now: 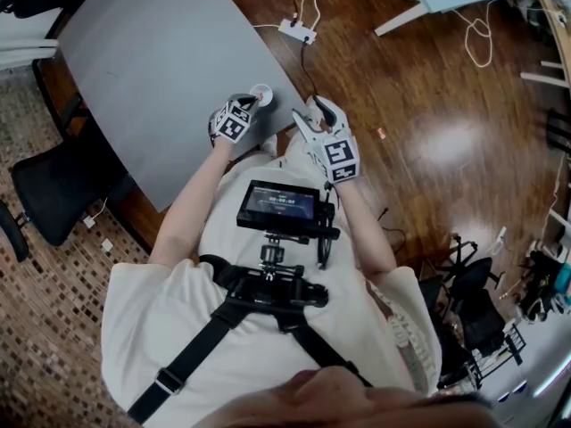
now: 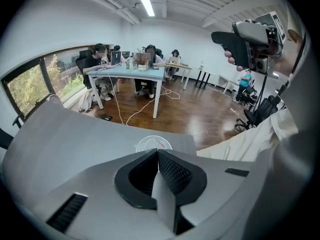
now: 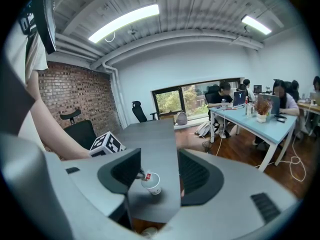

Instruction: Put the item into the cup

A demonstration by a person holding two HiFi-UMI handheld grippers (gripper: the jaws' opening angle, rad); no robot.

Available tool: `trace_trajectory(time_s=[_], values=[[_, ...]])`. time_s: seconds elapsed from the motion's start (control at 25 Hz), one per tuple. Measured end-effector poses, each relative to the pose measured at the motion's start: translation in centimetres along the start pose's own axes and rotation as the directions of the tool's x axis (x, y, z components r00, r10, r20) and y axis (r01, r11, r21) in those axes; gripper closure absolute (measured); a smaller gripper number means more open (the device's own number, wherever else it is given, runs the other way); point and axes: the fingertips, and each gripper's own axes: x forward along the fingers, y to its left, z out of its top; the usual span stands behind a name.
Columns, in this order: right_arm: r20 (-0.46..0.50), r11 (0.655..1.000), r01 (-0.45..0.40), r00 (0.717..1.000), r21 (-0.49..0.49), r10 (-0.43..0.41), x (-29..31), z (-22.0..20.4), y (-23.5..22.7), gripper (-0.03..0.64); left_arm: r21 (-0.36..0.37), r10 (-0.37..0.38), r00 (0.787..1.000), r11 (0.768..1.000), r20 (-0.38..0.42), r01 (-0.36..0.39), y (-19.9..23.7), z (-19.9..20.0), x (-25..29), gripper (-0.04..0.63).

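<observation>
Left gripper [image 2: 156, 151], black cross-hatched pads [image 2: 172, 174] pressed together, tips angled down over round white cup [image 2: 154, 143] at matte grey table [image 2: 60, 144] corner. Right gripper [image 1: 314, 114] alongside, jaws spread wide, empty.

— Where is the white paper cup [image 1: 261, 92]?
— On the grey rectangular table [image 1: 152, 61], near the corner closest to the person. The left gripper [image 1: 251, 102] is just beside it.
— And the right gripper [image 1: 310, 114]?
— Right of the cup, off the table, over the brown wooden floor [image 1: 401, 105]. A white power strip [image 1: 296, 31] lies on the floor beyond.
</observation>
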Motion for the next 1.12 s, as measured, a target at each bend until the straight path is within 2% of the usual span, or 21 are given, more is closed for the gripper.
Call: trace_trajectory(time_s=[0.16,0.28,0.4,0.52,0.64,0.72,0.84,0.92,1.04,1.12], values=[[-0.001,1.0,0.01,1.0,-0.005,-0.01,-0.2,0.1,-0.1,0.362,0.006,-0.012,1.0,1.0,-0.023,0.012,-0.1,-0.2,0.9,0.581],[-0.011,1.0,0.018,1.0,0.002,-0.018,-0.4,-0.2,-0.4,0.362,0.016,-0.021,0.998,1.0,-0.053,0.022,-0.2,-0.4,1.8,0.488],[-0.012,1.0,0.028,1.0,0.007,-0.028,-0.8,0.0,-0.4,0.362,0.039,0.001,0.998,0.999,-0.065,0.002,-0.1,-0.6,2.2,0.471],[-0.009,0.999,0.037,0.999,0.004,-0.037,-1.3,-0.2,-0.1,0.362,0.028,0.011,1.0,1.0,-0.026,-0.011,-0.3,0.0,1.5,0.471],[-0.002,0.999,0.044,0.999,0.0,-0.044,-1.6,-0.2,0.3,0.362,-0.05,-0.015,0.996,0.999,0.088,0.02,-0.8,1.4,-0.3,0.469],[0.003,0.999,0.049,0.999,-0.008,-0.049,-2.0,0.0,0.9,0.362,-0.142,-0.039,0.979,0.987,0.199,0.068,-1.1,2.6,-2.4,0.469],[0.014,0.998,0.06,0.998,-0.022,-0.06,-2.8,-0.1,2.4,0.362,-0.27,-0.053,0.935,0.95,0.35,0.155,-1.3,3.5,-6.4,0.47],[0.025,0.997,0.069,0.997,-0.035,-0.068,-3.2,-0.1,3.6,0.362,-0.311,-0.035,0.911,0.934,0.41,0.176,-1.1,3.2,-9.0,0.471],[0.036,0.996,0.083,0.996,-0.038,-0.081,-4.0,-0.6,5.3,0.362,-0.336,-0.004,0.88,0.924,0.475,0.185,-1.1,2.7,-12.5,0.471],[0.039,0.995,0.089,0.995,-0.037,-0.088,-4.8,-1.3,6.4,0.362,-0.361,0.006,0.853,0.908,0.522,0.214,-1.5,2.3,-14.5,0.475]])
